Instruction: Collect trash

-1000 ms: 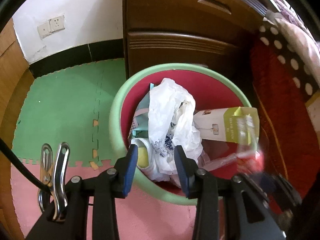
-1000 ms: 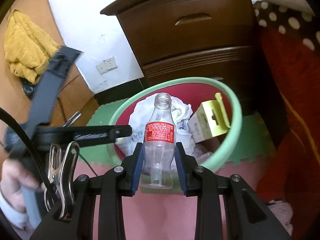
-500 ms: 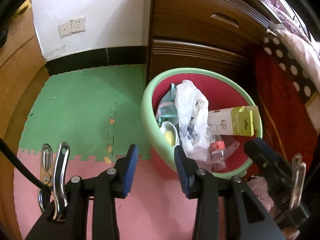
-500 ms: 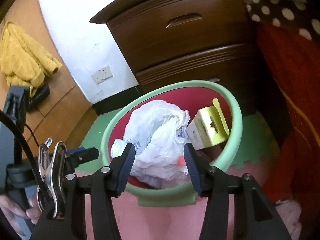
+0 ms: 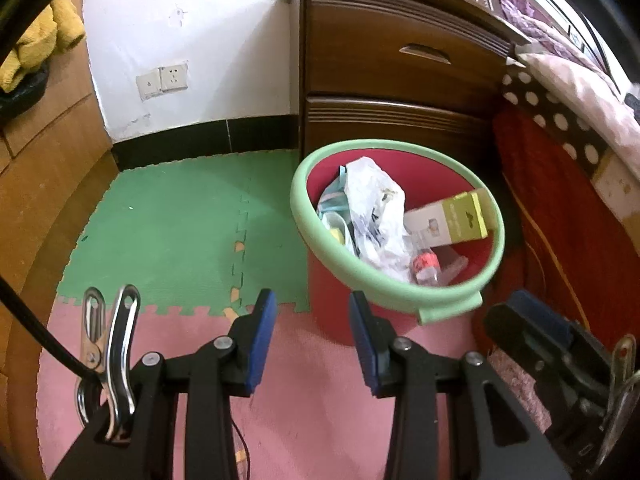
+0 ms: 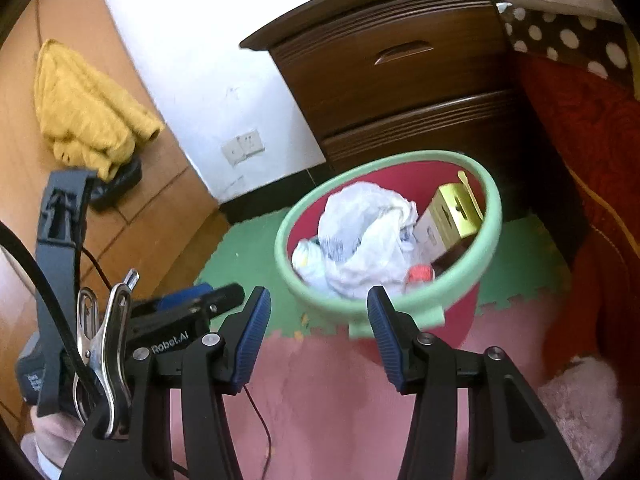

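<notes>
My left hand-held gripper (image 5: pixel 310 336) stands partly open at the bottom centre of its frame with nothing between its blue pads, only pink floor mat (image 5: pixel 312 424) behind them. My right hand-held gripper (image 6: pixel 318 334) stands wider and is just as empty; the near rim of the bin shows through the gap.

The trash sits in the red bin with the mint-green rim (image 5: pixel 400 296), right of centre in the left view, on the floor in front of the dark wooden drawer chest (image 5: pixel 400 80). It is well filled. A crumpled white plastic bag (image 6: pixel 360 236) takes the middle: I judge it light, soft and slippery, best pinched at a bunched fold. A white and yellow-green carton (image 5: pixel 452 220) leans against the far-right wall; it looks light and stiff but crushable, so I would take it across its narrow faces. A clear plastic bottle with a red label (image 5: pixel 426 266) lies low at the near side. It is probably empty, light and smooth, and the neck or waist would grip best. Something pale blue is tucked behind the bag; I cannot tell what.
</notes>
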Motion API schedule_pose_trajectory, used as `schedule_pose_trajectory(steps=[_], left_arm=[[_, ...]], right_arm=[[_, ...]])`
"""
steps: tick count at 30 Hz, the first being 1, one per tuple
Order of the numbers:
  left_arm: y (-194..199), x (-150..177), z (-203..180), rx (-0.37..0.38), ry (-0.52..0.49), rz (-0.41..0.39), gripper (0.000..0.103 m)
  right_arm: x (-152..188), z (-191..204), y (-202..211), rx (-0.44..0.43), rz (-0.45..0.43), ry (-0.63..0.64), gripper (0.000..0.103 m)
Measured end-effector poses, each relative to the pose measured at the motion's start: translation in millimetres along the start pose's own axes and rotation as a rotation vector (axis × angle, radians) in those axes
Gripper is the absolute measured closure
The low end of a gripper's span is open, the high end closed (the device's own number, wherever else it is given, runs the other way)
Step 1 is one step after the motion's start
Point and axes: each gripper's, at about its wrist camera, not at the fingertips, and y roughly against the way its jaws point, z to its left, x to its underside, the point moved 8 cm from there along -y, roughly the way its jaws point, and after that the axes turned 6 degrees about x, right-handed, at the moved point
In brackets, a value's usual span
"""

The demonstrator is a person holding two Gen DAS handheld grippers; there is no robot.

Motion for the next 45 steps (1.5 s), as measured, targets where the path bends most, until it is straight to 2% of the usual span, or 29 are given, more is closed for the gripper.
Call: schedule_pose_trajectory(steps=[5, 10, 16, 24, 45], left_arm=[[15, 18, -4, -0.032, -0.019, -0.029, 0.064], [22, 33, -12, -0.038, -0.027, -0.041, 0.064], [23, 53, -21, -0.042, -0.034, -0.041, 0.064], [12, 70, -30, -0.033, -0.049, -0.006, 0.064], [5, 79, -28, -0.036, -0.045, 0.021, 0.064]], right_arm=[[16, -6, 18, 0.054, 0.018, 0.014, 0.052], [39, -12, 33, 0.04, 0.042, -0.018, 0.052], [58, -19, 35, 0.11, 0.056, 0.035, 0.052], [61, -18, 35, 0.149, 0.048, 0.092, 0.052], [61, -22, 31, 0.147, 0.06, 0.074, 0.052]])
